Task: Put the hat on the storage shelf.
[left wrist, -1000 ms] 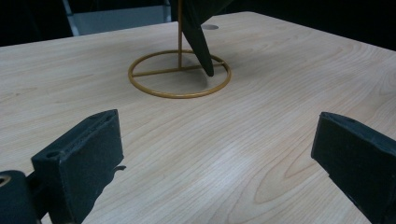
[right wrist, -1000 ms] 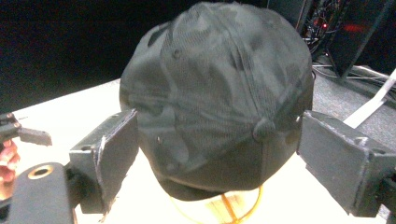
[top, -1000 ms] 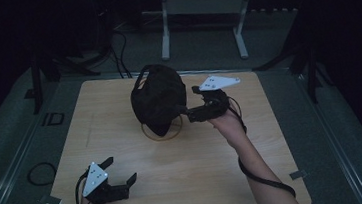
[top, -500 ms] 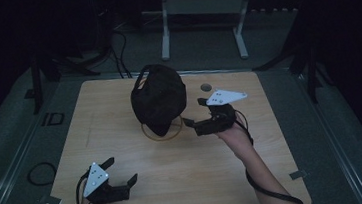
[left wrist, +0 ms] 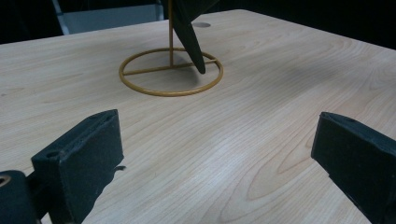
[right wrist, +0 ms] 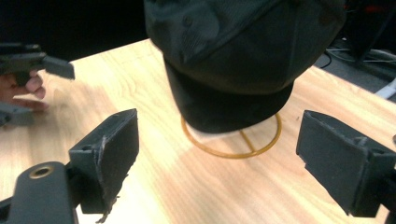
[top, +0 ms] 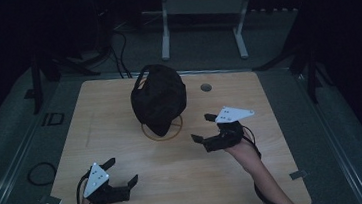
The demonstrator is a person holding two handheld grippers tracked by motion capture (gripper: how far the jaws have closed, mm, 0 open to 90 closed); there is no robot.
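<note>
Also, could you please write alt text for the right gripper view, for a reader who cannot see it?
A black cap sits on a gold wire stand on a wooden table, seen between the two open black jaws of the right tongs. At the left edge, a hand holds the left tongs.

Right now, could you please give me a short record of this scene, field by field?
Surface: wooden table
Main item: black cap, hanging on a stand
Stand: thin gold wire stand with a ring base, flat on the table
Left gripper: open, near the front left of the table, apart from the cap
Right gripper: open, right of the stand, jaws pointing toward the cap, not touching it
Other: small round grommet in the tabletop behind the cap
</note>
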